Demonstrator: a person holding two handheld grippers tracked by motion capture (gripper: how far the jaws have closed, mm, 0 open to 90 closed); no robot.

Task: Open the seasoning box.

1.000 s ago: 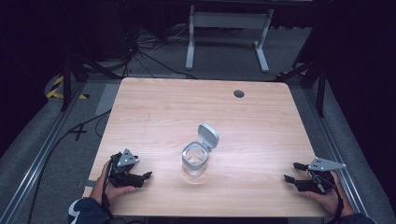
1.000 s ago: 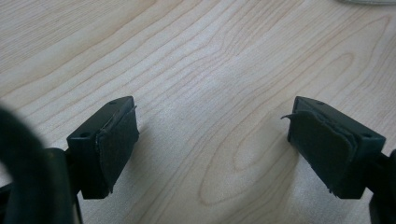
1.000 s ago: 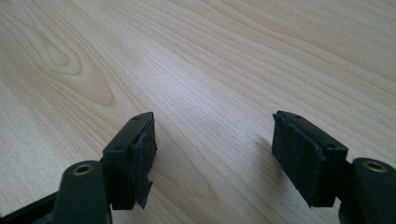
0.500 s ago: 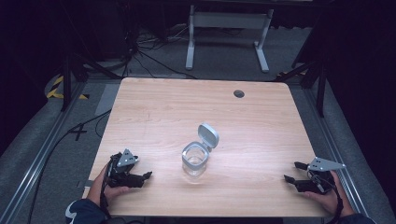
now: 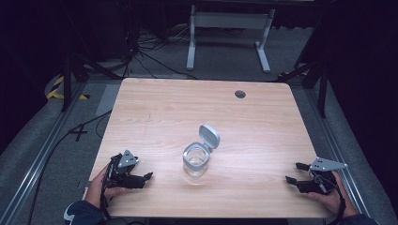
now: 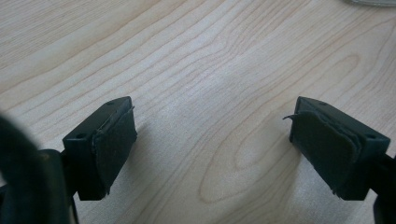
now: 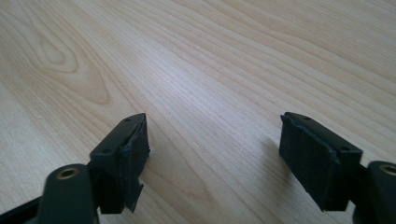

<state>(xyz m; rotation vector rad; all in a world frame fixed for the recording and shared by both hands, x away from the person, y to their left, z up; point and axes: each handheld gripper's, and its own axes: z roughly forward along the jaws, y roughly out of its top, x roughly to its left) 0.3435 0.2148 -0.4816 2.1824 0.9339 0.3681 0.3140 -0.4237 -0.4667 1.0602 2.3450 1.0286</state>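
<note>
A clear glass jar (image 5: 195,161) with a grey rim stands near the middle of the wooden table (image 5: 202,108), and its grey lid (image 5: 209,136) leans against its far side. My left gripper (image 5: 146,177) rests low on the table at the front left, open and empty, pointing toward the jar. In the left gripper view its pads (image 6: 114,144) stand wide apart over bare wood. My right gripper (image 5: 295,172) lies at the front right, open and empty, and points left. Its own view shows its pads (image 7: 133,156) spread over bare wood grain.
A round cable hole (image 5: 240,94) sits near the table's far edge. A white metal stand (image 5: 227,21) and loose cables (image 5: 141,51) lie on the dark floor beyond the table. The jar's base edge (image 6: 369,2) peeks in at the top of the left gripper view.
</note>
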